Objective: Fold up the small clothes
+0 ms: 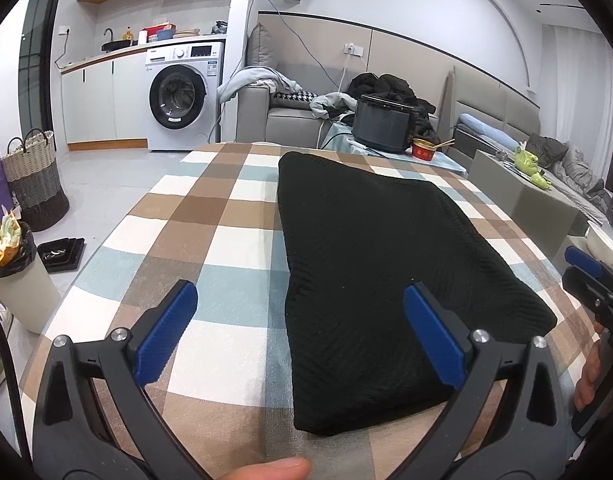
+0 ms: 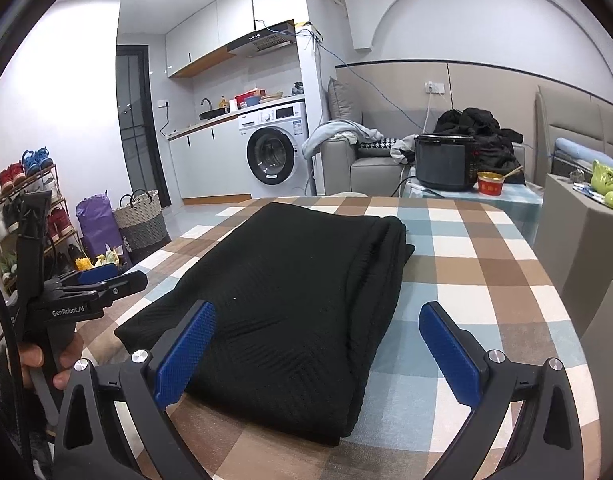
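Observation:
A black knitted garment (image 1: 370,264) lies folded into a long rectangle on the checked tablecloth (image 1: 210,240). My left gripper (image 1: 302,300) hovers open over the garment's near left edge, nothing between its blue pads. The right gripper (image 1: 586,268) shows at the far right of the left wrist view. In the right wrist view the same garment (image 2: 290,292) stretches away from me, and my right gripper (image 2: 318,320) is open above its near right edge, holding nothing. The left gripper (image 2: 102,280) appears at the left, held by a hand (image 2: 38,360).
Beyond the table's far edge stand a black cooker (image 2: 446,164) and a red bowl (image 2: 491,184) on a small side table. A bin (image 1: 14,276) and woven basket (image 1: 34,176) sit on the floor to the left. A grey cabinet (image 2: 578,240) stands close on the right.

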Motion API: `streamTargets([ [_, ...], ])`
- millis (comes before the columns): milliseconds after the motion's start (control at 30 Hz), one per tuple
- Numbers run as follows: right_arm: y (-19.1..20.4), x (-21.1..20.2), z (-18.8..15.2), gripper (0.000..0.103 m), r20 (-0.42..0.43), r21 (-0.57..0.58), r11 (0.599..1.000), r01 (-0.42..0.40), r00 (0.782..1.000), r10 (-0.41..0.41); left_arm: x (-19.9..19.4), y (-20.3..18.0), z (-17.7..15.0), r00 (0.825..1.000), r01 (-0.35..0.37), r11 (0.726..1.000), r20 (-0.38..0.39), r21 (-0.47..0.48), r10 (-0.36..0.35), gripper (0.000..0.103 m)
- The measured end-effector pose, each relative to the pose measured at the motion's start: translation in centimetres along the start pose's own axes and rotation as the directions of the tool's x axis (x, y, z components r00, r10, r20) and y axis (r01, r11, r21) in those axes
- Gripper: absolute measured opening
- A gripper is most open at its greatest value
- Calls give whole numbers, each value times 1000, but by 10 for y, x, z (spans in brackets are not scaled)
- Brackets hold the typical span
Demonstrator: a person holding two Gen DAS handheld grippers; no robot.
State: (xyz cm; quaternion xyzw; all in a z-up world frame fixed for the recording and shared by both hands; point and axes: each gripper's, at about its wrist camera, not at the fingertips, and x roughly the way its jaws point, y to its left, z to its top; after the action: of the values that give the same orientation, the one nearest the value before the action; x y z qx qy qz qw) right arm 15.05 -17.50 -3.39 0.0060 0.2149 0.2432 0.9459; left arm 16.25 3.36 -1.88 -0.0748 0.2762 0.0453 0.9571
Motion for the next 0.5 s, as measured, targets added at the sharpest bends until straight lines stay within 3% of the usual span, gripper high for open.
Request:
streamTargets([
  [500,3,-2,-1,103,15,-22,1000,4,1000,-4,-2,-1,0,1000,4,1000,16,24,-4,103],
])
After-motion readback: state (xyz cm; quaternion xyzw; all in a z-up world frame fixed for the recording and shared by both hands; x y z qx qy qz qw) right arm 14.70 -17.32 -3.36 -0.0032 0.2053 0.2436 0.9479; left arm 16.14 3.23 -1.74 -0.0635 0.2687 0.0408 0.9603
